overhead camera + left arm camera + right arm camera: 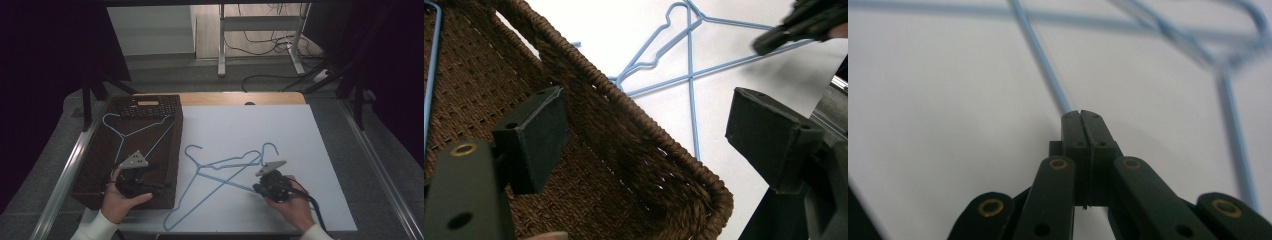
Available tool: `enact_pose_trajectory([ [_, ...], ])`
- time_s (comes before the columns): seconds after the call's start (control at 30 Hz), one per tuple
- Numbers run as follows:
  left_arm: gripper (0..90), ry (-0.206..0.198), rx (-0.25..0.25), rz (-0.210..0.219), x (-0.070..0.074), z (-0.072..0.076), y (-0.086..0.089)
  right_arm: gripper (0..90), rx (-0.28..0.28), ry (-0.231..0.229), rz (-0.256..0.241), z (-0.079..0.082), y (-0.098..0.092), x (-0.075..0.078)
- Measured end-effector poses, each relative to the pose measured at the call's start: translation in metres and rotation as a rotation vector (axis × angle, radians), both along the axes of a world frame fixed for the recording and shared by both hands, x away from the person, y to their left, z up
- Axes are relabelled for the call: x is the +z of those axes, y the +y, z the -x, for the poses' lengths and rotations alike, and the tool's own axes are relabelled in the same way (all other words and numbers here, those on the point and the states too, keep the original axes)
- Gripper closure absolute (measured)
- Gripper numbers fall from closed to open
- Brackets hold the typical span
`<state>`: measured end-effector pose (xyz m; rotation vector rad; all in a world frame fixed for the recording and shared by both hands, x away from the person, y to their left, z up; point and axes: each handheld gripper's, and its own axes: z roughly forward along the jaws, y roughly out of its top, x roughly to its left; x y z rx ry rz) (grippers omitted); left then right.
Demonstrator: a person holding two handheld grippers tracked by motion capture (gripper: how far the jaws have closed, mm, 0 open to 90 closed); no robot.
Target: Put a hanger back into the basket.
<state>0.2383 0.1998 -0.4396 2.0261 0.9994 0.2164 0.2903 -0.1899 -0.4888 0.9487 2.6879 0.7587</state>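
Two light-blue wire hangers lie crossed on the white table top [300, 150]. The hanger [225, 181] with its hook at the left has a wire arm [1043, 60] running into my right gripper [256, 188] [1081, 115], which is shut on it low over the table. The other hanger [200, 200] [1233, 125] stretches toward the near edge. A third blue hanger [140, 131] lies inside the brown wicker basket [100, 160] at the left. My left gripper [159, 176] [649, 125] is wide open over the basket's near right rim [634, 140], holding nothing.
A dark flat keypad-like object [147, 106] rests on the basket's far end. Metal rails [65, 170] run along both sides of the table. Beyond the far edge are a stand [260, 30] and loose cables on the floor.
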Motion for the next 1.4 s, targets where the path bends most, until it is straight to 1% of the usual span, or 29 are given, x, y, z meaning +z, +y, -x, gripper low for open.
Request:
enact_pose_trajectory([
  [0.07, 17.9, 0.0, -0.001, 0.0, 0.0, 0.0, 0.0, 90.0, -0.003, -0.011, 0.003, -0.009, 0.014, -0.004],
  [0.17, 17.9, 0.002, 0.001, 0.001, -0.001, 0.0, 0.001, 90.0, -0.02, -0.007, 0.002, -0.022, 0.03, -0.012],
  [0.2, 17.9, 0.004, 0.001, 0.001, -0.001, 0.0, 0.001, 90.0, -0.019, 0.003, 0.001, -0.025, 0.033, -0.015],
  [0.23, 17.9, 0.005, 0.001, 0.0, -0.002, -0.001, 0.002, 90.0, -0.018, 0.019, 0.0, -0.027, 0.036, -0.018],
  [0.3, 17.9, 0.007, 0.003, 0.0, -0.003, -0.001, 0.002, 90.0, -0.003, 0.023, 0.006, -0.027, 0.041, -0.021],
  [0.33, 17.9, 0.008, 0.004, -0.001, -0.003, -0.001, 0.003, 90.0, 0.003, 0.027, 0.003, -0.026, 0.042, -0.021],
  [0.37, 17.9, 0.008, 0.004, -0.002, -0.003, 0.0, 0.003, 90.0, 0.015, 0.047, -0.014, -0.024, 0.042, -0.02],
  [0.4, 17.9, 0.008, 0.004, -0.002, -0.003, 0.0, 0.003, 90.0, 0.029, 0.064, -0.02, -0.02, 0.042, -0.02],
  [0.43, 17.9, 0.006, 0.004, -0.002, -0.002, 0.0, 0.003, 90.0, 0.04, 0.07, -0.016, -0.017, 0.043, -0.021],
  [0.47, 17.9, 0.005, 0.005, 0.0, -0.002, 0.0, 0.003, 90.0, 0.065, 0.076, -0.014, -0.009, 0.043, -0.021],
  [0.5, 17.9, 0.004, 0.003, 0.001, -0.002, 0.001, 0.002, 90.0, 0.078, 0.081, -0.016, -0.004, 0.042, -0.021],
  [0.6, 17.9, -0.001, 0.001, 0.0, -0.001, 0.001, 0.002, 90.0, 0.135, 0.111, -0.019, 0.02, 0.036, -0.02],
  [0.7, 17.9, -0.002, 0.0, 0.0, 0.0, 0.001, 0.002, 90.0, 0.165, 0.129, -0.016, 0.037, 0.028, -0.02],
  [0.8, 17.9, -0.002, -0.003, 0.0, 0.0, 0.001, 0.001, 90.0, 0.185, 0.145, -0.019, 0.049, 0.02, -0.019],
  [0.87, 17.9, -0.003, -0.006, -0.001, 0.001, 0.001, 0.0, 90.0, 0.19, 0.153, -0.023, 0.052, 0.016, -0.019],
  [0.9, 17.9, -0.005, -0.006, -0.002, 0.001, 0.001, 0.0, 90.0, 0.188, 0.16, -0.034, 0.052, 0.014, -0.019],
  [0.93, 17.9, -0.004, -0.006, -0.001, 0.001, 0.001, 0.0, 90.0, 0.179, 0.149, -0.04, 0.05, 0.011, -0.017],
  [0.97, 17.9, -0.005, -0.009, -0.004, 0.001, 0.001, 0.0, 89.9, 0.154, 0.127, -0.051, 0.046, 0.009, -0.014],
  [1.0, 17.9, -0.006, -0.008, -0.002, 0.001, 0.001, 0.0, 87.1, 0.111, 0.102, -0.074, 0.04, 0.006, -0.009],
  [1.03, 17.9, -0.006, -0.007, -0.001, 0.001, 0.001, 0.0, 83.6, 0.045, 0.073, -0.096, 0.032, 0.002, -0.004],
  [1.07, 17.9, -0.005, -0.007, -0.001, 0.001, 0.001, -0.001, 82.7, -0.019, 0.054, -0.105, 0.022, -0.001, 0.0],
  [1.1, 17.9, -0.005, -0.008, -0.002, 0.001, 0.001, -0.001, 81.9, -0.063, 0.048, -0.119, 0.011, -0.004, 0.003],
  [1.13, 17.9, -0.005, -0.008, -0.002, 0.001, 0.001, -0.001, 80.1, -0.101, 0.04, -0.12, 0.001, -0.005, 0.004],
  [1.2, 17.9, -0.006, -0.011, -0.005, 0.001, 0.001, -0.002, 76.0, -0.171, 0.05, -0.123, -0.018, -0.007, 0.003],
  [1.23, 17.9, -0.006, -0.012, -0.004, 0.001, 0.001, -0.002, 74.5, -0.196, 0.052, -0.132, -0.027, -0.008, 0.001],
  [1.27, 17.9, -0.007, -0.014, -0.005, 0.001, 0.001, -0.002, 72.4, -0.224, 0.068, -0.131, -0.037, -0.007, -0.003],
  [1.3, 17.9, -0.007, -0.014, -0.004, 0.001, 0.001, -0.002, 70.4, -0.24, 0.089, -0.133, -0.043, -0.006, -0.006],
  [1.33, 17.9, -0.007, -0.013, -0.003, 0.001, 0.001, -0.002, 68.9, -0.245, 0.102, -0.124, -0.047, -0.005, -0.009],
  [1.4, 17.9, -0.005, -0.01, -0.003, 0.0, 0.001, 0.0, 67.4, -0.258, 0.106, -0.099, -0.051, 0.0, -0.014],
])
